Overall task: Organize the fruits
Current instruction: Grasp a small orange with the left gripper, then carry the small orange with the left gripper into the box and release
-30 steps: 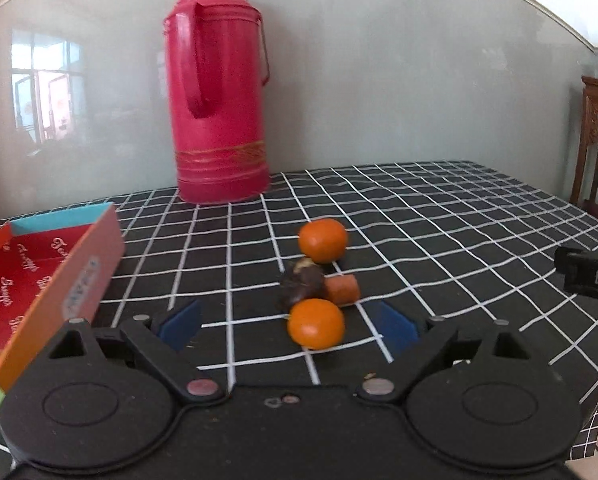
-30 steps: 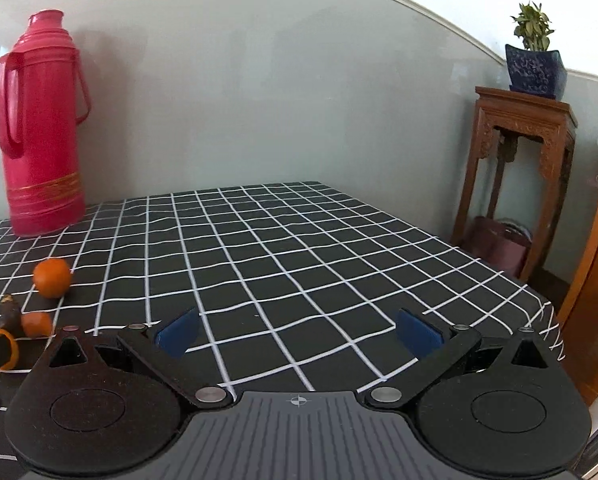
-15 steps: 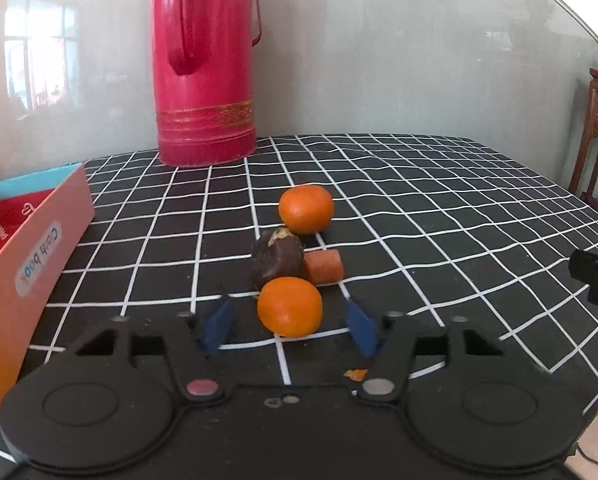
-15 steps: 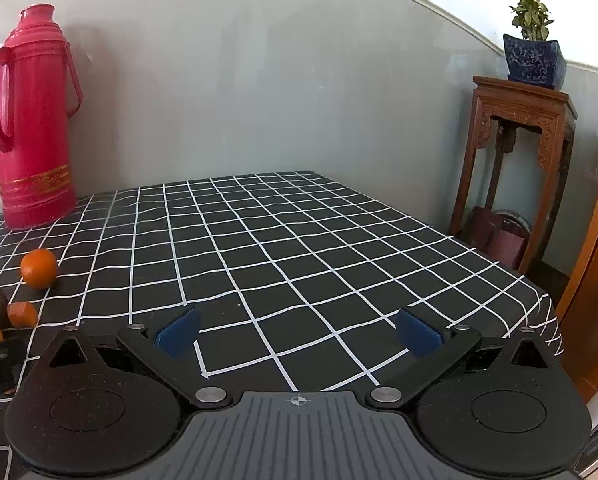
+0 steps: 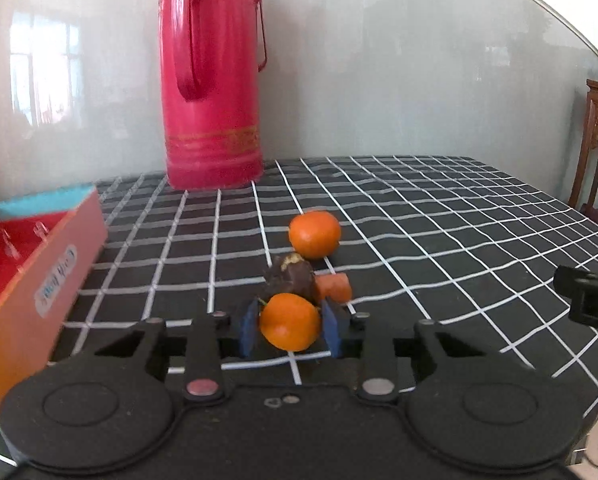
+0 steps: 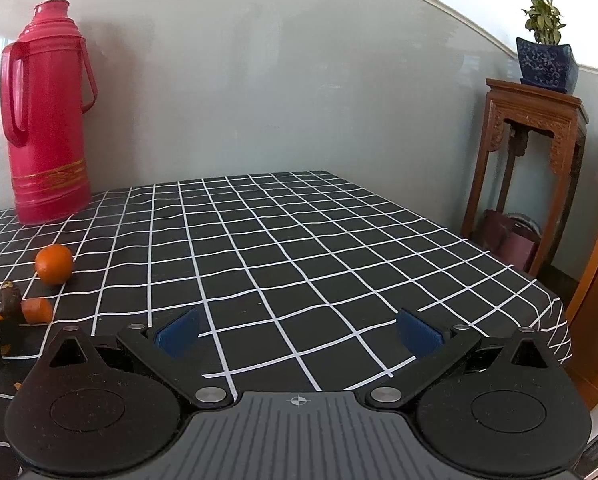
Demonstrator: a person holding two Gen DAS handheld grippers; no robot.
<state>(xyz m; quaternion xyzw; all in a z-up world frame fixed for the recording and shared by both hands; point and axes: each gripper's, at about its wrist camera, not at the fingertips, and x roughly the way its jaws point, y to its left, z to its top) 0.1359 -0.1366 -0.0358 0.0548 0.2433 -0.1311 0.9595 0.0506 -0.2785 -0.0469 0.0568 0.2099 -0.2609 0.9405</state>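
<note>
Closing fast, the left gripper point(image 5: 290, 326) has gone from wide apart a second ago, with the near orange lying free ahead of it, to blue pads point(image 5: 247, 328) pressed on both flanks of that orange point(image 5: 289, 322) now. Half a second back the pads were only halfway in and not yet touching. So the grasp looks made, though whether the fruit has left the cloth I cannot tell.

At 12 o'clock from the held orange, touching or nearly so, sits a dark fruit point(image 5: 290, 278), and at 1 o'clock a carrot piece point(image 5: 333, 286) leans against that. A second orange point(image 5: 314, 234) lies farther out at 12 o'clock, apart from the cluster. The box point(image 5: 47, 280), red inside, stands at 9 to 10 o'clock, near the table's left edge; a red flask point(image 5: 211, 80) stands at the back, around 11 o'clock.

The right gripper point(image 6: 299, 332) has barely shifted: its fingers stand spread over bare checked cloth point(image 6: 319, 248), holding nothing, with the fruit cluster off at its 9 o'clock.

For the task, this likely means the first pick is secured and the carry to the box comes next. Lifting straight up first should avoid nudging the dark fruit, which could roll. Three pieces remain on the table.
</note>
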